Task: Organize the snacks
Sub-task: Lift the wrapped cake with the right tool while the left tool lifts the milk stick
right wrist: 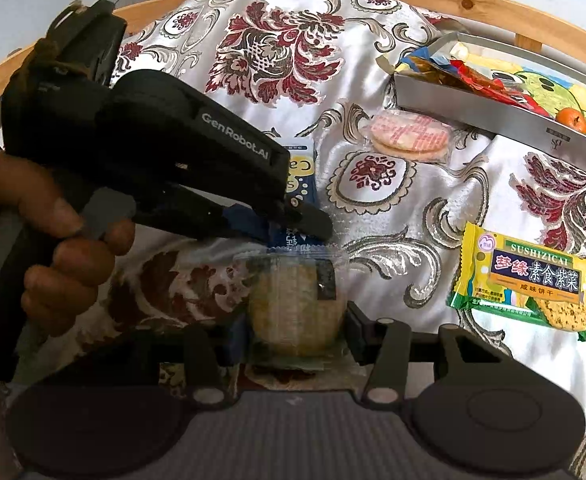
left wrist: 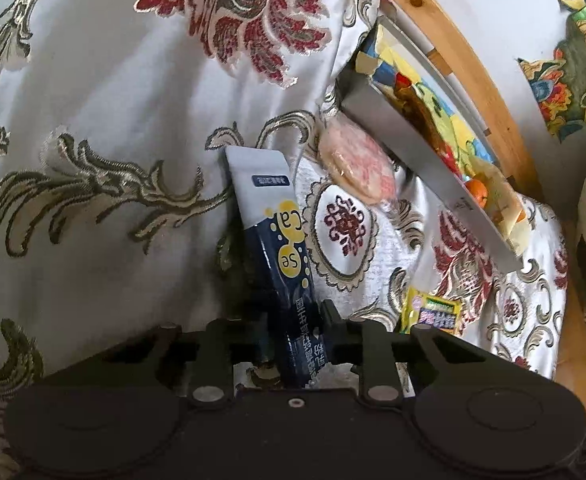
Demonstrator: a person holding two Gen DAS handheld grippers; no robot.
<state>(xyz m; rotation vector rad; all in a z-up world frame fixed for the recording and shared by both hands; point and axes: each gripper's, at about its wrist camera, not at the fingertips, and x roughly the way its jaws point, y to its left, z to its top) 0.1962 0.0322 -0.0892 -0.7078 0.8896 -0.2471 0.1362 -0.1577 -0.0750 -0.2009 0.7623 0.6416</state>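
Two tools: "GenRobot.AI" left tool; "SUSHIZICAI" packet nearby.

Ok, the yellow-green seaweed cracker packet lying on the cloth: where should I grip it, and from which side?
Judging from its pose, take the seaweed cracker packet by its crimped left edge, coming from above. It lies flat on the cloth, so only the thin sealed edge offers the jaws something to pinch.

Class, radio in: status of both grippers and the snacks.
Left gripper shut on blue sachet. Right gripper shut on rice cracker. Pink cracker, yellow packet on cloth, outside tray. Nothing blocking.
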